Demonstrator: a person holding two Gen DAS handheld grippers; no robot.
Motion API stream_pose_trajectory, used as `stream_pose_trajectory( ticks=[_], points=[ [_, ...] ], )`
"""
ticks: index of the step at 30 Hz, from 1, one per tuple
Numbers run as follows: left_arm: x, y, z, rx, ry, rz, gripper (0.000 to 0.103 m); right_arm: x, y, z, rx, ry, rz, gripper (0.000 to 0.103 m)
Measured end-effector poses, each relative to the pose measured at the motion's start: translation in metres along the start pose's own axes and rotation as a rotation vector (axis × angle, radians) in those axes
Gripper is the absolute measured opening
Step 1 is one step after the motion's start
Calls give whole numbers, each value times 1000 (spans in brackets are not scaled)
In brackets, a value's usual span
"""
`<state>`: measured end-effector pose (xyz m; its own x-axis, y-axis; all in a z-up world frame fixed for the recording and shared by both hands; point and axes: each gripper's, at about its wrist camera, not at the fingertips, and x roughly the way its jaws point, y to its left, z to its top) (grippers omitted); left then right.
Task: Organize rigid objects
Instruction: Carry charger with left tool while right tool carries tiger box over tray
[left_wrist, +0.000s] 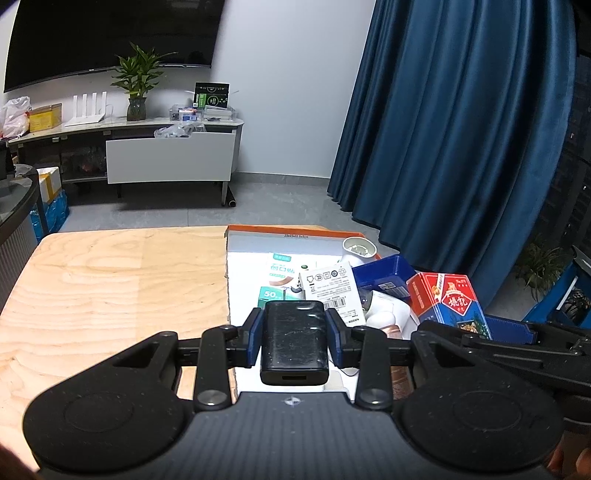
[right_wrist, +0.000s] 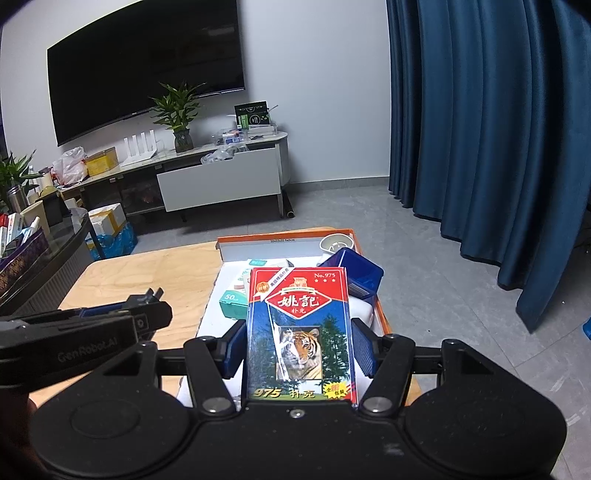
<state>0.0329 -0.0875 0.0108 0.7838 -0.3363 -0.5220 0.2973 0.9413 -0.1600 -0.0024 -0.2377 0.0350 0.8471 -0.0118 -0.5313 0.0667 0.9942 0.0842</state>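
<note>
Black hand-held gripper (left_wrist: 294, 326), blue pads (left_wrist: 255, 332), silver screws (left_wrist: 211, 397)

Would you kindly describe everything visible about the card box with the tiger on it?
The card box is a rectangular printed carton, red at the top with white characters and "No.975", and blue below with trees and a tiger picture. A pale streak, perhaps torn wrap, runs down its front. It lies lengthwise between the jaws of the right gripper, whose blue pads press its long sides. It is held above the orange-rimmed tray, over the other items. In the left wrist view it appears tilted.
</note>
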Motion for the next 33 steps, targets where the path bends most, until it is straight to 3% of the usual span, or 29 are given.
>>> stream_pose_trajectory(
  ticks=[33],
  points=[
    [7, -1, 3, 20, 25, -6, 36, 2, 2, 9, -15, -12, 4, 71]
  ],
)
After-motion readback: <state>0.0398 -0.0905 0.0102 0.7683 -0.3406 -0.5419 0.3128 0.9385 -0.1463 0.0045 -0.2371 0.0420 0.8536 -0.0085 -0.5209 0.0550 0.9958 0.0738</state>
